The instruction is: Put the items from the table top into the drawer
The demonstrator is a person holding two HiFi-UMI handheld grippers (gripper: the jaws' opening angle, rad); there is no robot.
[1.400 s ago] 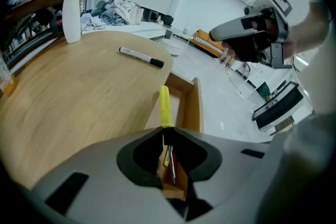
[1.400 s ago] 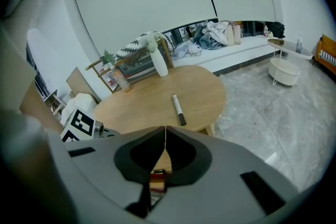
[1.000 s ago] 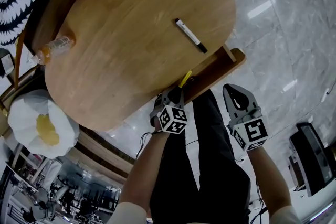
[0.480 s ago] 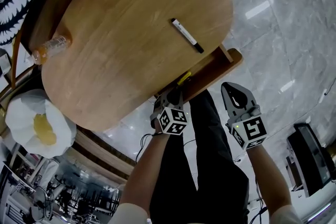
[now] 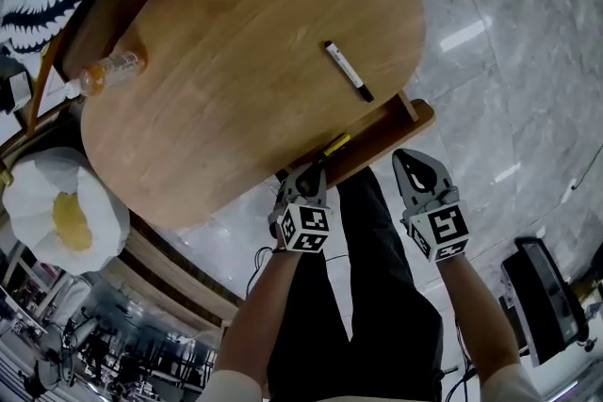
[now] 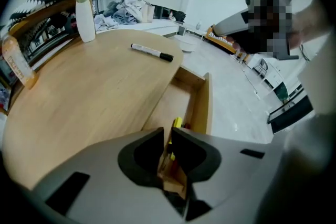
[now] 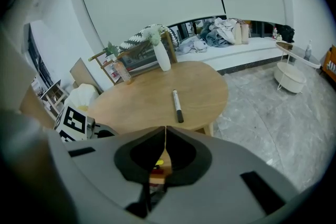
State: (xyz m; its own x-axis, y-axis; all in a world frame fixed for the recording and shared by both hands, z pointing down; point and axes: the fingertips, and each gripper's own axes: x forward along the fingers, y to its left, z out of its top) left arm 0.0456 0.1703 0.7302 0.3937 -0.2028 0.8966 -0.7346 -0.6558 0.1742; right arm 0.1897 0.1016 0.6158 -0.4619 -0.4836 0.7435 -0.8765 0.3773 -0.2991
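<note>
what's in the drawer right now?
A yellow marker lies in the open drawer, a small red thing beside it. The drawer's inner part sits under the table top, so anything there is hidden.

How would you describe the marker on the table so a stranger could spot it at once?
Find the oval wooden table, then the open drawer at its edge. Near that drawer, flat on the bare top, lies the marker: slim, white with a black cap, unlike the yellow pen inside the drawer.
</note>
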